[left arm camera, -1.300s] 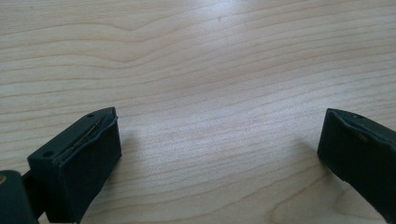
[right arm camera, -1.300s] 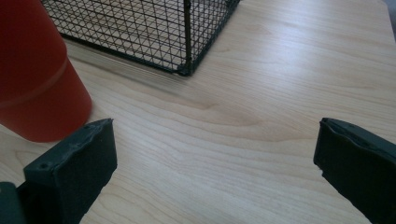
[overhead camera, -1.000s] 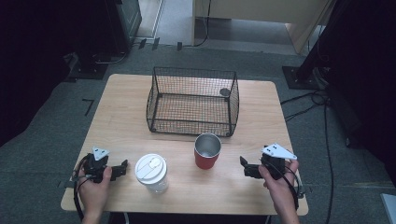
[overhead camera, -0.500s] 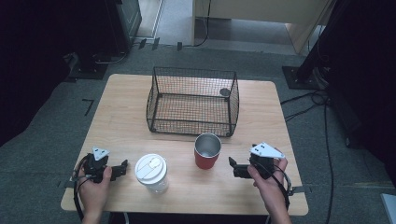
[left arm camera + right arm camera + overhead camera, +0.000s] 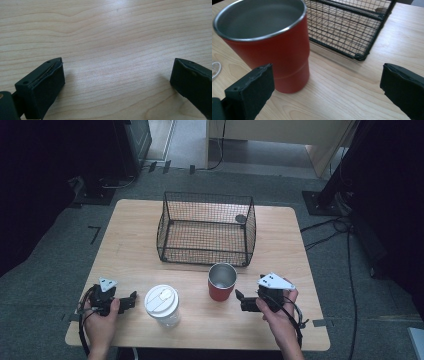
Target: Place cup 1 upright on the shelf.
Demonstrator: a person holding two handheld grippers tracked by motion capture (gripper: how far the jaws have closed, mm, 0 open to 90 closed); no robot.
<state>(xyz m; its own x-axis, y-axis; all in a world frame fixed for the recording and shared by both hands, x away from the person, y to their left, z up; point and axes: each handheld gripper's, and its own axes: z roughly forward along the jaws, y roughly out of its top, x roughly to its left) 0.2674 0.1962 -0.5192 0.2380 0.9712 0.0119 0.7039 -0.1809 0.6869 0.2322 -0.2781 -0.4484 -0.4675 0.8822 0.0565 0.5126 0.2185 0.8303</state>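
Observation:
A red cup with a steel rim stands upright near the table's front, just ahead of the wire basket. My right gripper is open a short way to the cup's right, jaws wide, with nothing between them; the cup sits ahead of its left jaw. A white lidded cup stands left of the red one. My left gripper rests open at the front left, beside the white cup, over bare wood.
The wooden table carries the black wire basket at its middle back, with a small round disc on its far right wall. Dark floor, cables and stands surround the table.
My right gripper has moved left along the table's front toward the red cup. The left gripper has stayed where it was.

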